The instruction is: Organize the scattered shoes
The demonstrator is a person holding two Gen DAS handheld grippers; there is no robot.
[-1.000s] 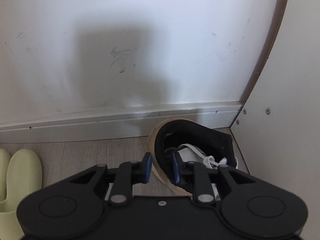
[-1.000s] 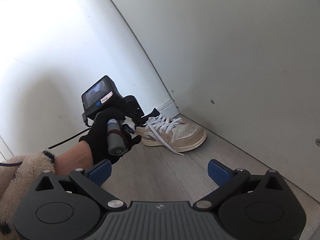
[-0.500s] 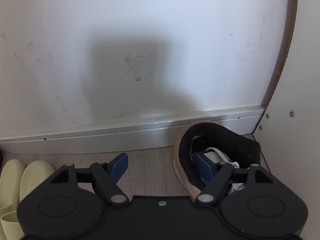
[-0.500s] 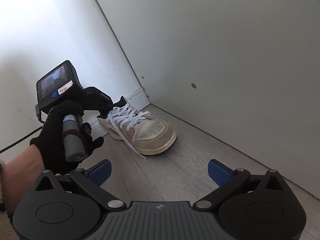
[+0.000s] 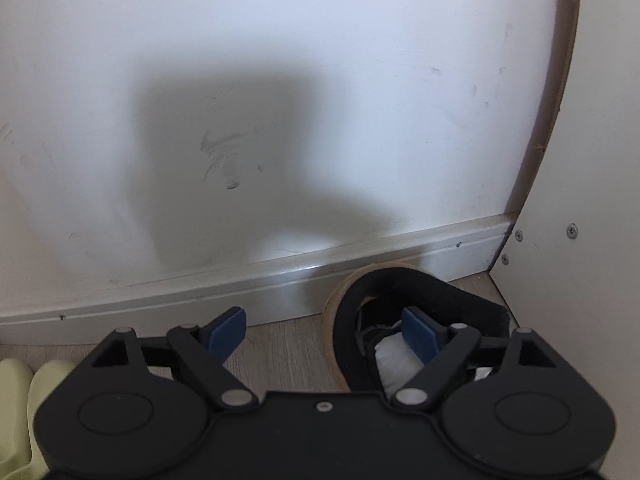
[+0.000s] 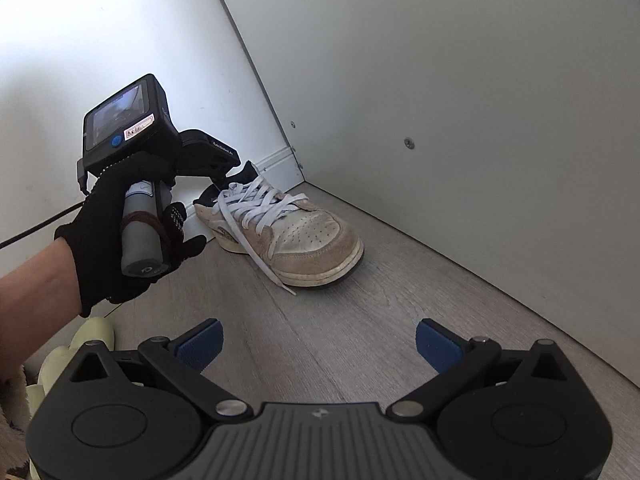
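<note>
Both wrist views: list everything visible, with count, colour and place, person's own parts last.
Sneaker: one, beige and white with white laces, on the floor in the corner, heel toward the skirting board.
Slippers: two visible, pale yellow-green, on the floor at the left edge.
Floor: grey wood-look planks.
Wall: white, scuffed, with a white skirting board along the bottom.
Cabinet panel: white, with screws, right of the sneaker.
Left gripper: black, blue pads, open, at the sneaker's heel.
Right gripper: black, blue pads, open, above bare floor.
Left hand: black glove, gripping the left gripper's handle.
</note>
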